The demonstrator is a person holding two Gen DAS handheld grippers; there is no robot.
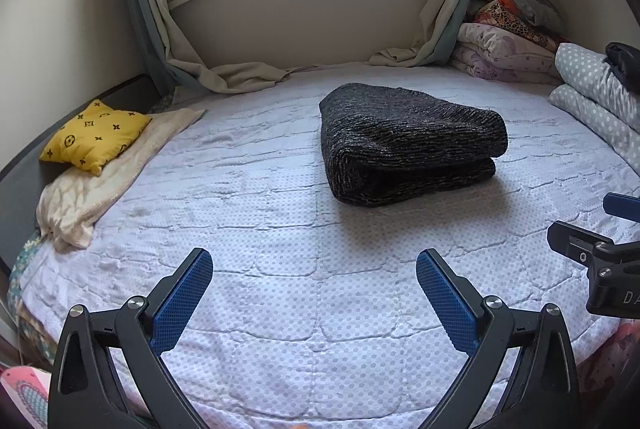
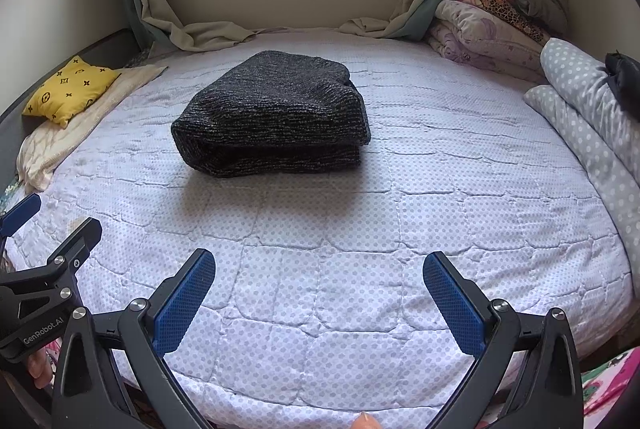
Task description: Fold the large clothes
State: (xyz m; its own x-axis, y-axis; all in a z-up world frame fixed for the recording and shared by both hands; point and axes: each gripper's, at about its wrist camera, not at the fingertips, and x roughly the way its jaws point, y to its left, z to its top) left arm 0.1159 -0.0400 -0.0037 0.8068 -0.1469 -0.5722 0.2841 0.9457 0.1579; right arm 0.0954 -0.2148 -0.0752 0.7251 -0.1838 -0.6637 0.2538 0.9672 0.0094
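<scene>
A dark grey knitted garment (image 1: 408,145) lies folded into a thick bundle on the white dotted quilt (image 1: 280,249) in the middle of the bed. The right wrist view shows the same garment (image 2: 272,117) left of centre. My left gripper (image 1: 314,269) is open over the near part of the quilt, well short of the garment, with nothing between its blue pads. My right gripper (image 2: 319,273) is open too, also near the bed's front edge and empty. Each gripper shows at the edge of the other's view.
A yellow patterned pillow (image 1: 96,135) rests on a cream blanket (image 1: 100,189) at the left. Folded quilts and bedding (image 1: 516,41) are stacked at the back right, with a dotted pillow (image 1: 592,85) nearer. Curtains (image 1: 240,75) drape onto the bed's far edge below the window.
</scene>
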